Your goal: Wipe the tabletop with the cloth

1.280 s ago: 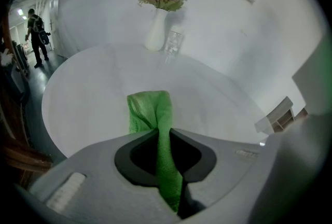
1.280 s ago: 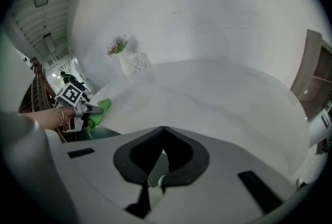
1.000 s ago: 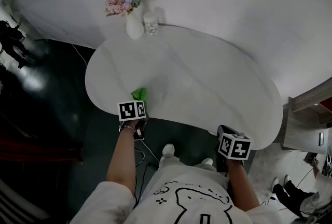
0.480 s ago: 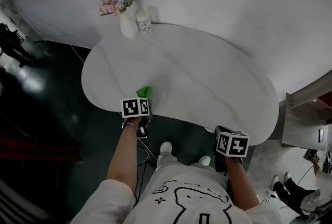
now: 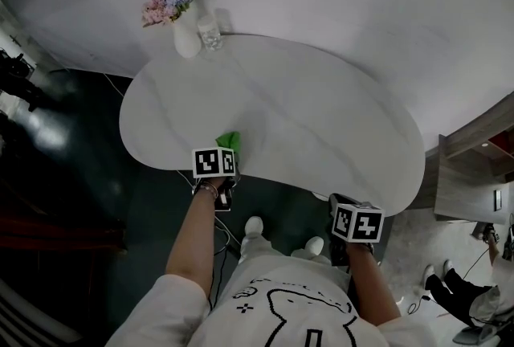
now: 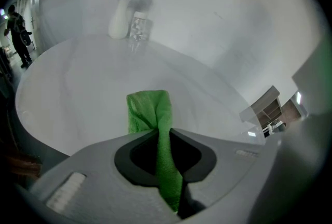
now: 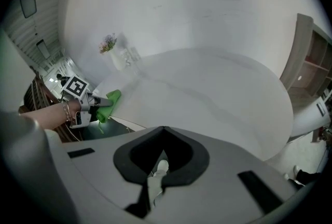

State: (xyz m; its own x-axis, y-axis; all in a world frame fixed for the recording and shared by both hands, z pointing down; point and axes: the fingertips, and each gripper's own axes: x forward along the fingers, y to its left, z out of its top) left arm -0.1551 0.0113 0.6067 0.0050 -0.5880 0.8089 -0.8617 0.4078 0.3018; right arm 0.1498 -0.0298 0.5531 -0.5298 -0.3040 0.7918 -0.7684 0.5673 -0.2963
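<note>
- Left gripper (image 6: 165, 134): jaws pinched on the green cloth (image 6: 149, 110), whose free end lies on the white tabletop (image 5: 321, 116) by its near edge
- Right gripper (image 7: 163, 135): jaws pressed together, nothing between them, held off the table's near edge
- Vase of flowers (image 5: 185, 36), glass (image 5: 210, 35): far edge, side by side

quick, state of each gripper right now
Left gripper: shut on the green cloth.
Right gripper: shut, nothing held.
</note>
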